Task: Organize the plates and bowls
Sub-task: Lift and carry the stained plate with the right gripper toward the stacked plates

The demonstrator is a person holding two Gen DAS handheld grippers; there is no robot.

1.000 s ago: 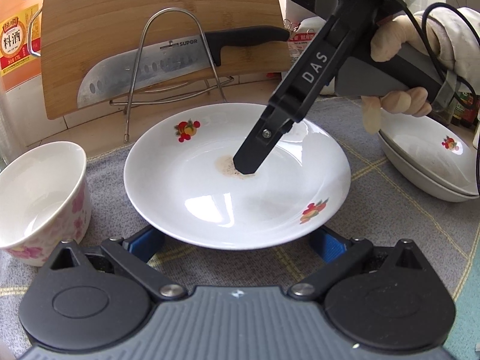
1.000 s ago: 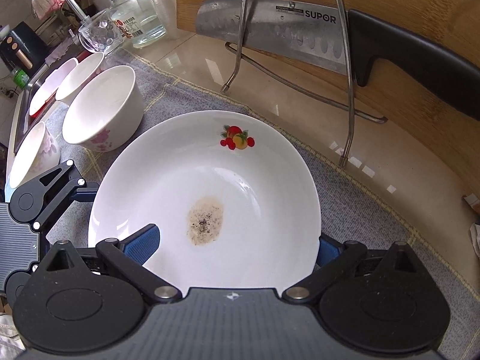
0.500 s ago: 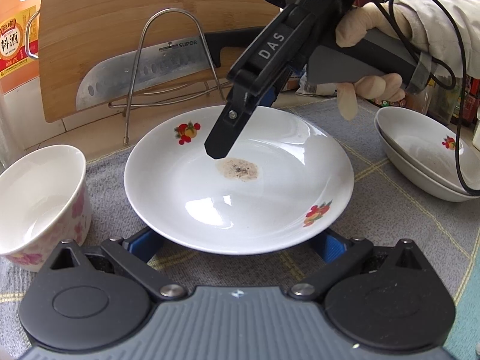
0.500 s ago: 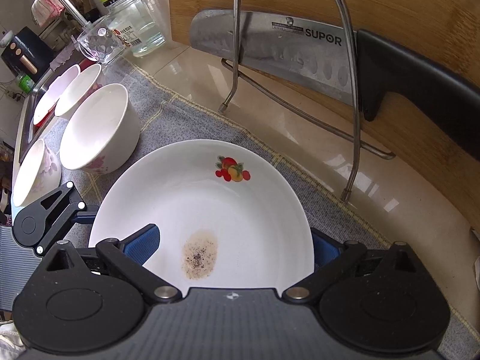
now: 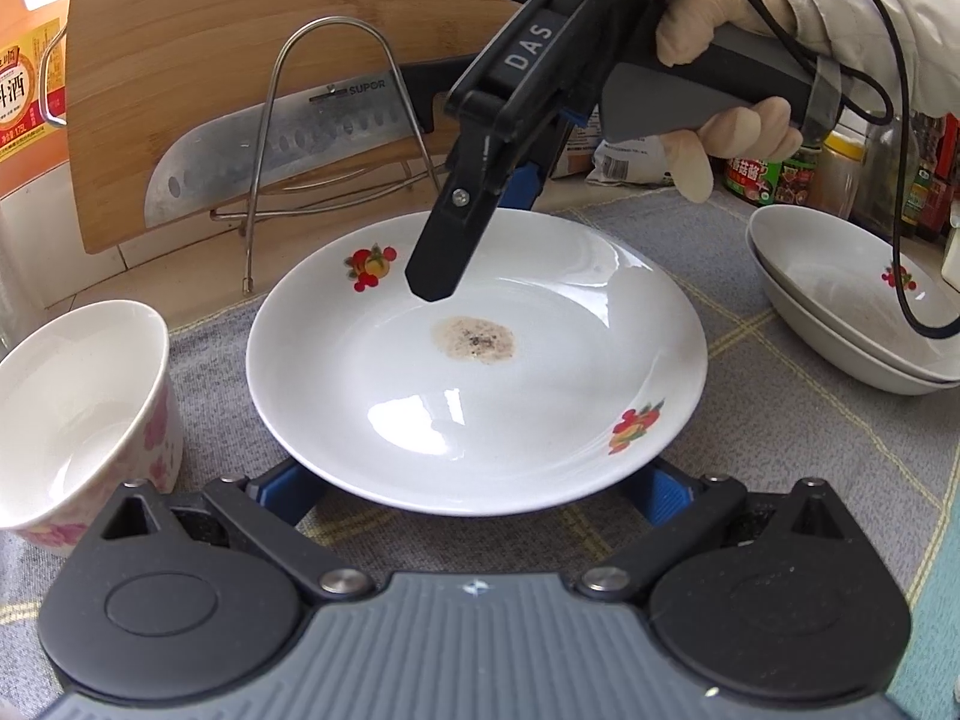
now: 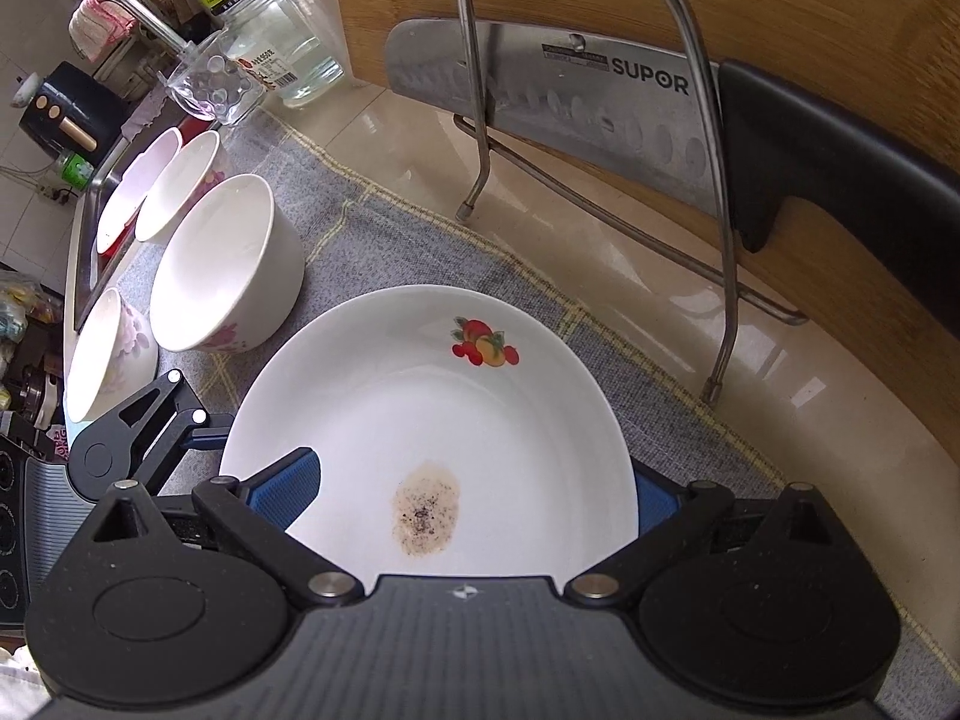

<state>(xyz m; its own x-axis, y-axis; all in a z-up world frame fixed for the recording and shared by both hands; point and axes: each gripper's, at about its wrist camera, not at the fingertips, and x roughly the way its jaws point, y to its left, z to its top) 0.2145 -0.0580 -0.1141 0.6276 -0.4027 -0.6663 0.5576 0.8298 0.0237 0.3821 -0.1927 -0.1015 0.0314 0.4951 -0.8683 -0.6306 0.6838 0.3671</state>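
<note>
A white plate (image 5: 480, 396) with fruit prints and a brown stain lies on the grey mat; it also shows in the right wrist view (image 6: 432, 432). My left gripper (image 5: 474, 480) is open, its blue pads to either side of the plate's near rim, the tips hidden under it. My right gripper (image 5: 474, 240) hovers open above the plate's far side; in its own view (image 6: 462, 492) the left pad is over the plate and the right pad outside the rim. A floral bowl (image 5: 78, 414) stands left. Two stacked white dishes (image 5: 852, 300) sit right.
A bamboo cutting board (image 5: 240, 60) and a knife (image 5: 270, 138) lean in a wire rack (image 5: 336, 120) behind the plate. Several more bowls (image 6: 222, 264) line the mat toward the sink (image 6: 90, 204). Bottles and jars (image 5: 840, 168) stand at the back right.
My right gripper has lifted off the plate's centre and drawn back toward the far rim, uncovering the stain. The plate and my left gripper have stayed put.
</note>
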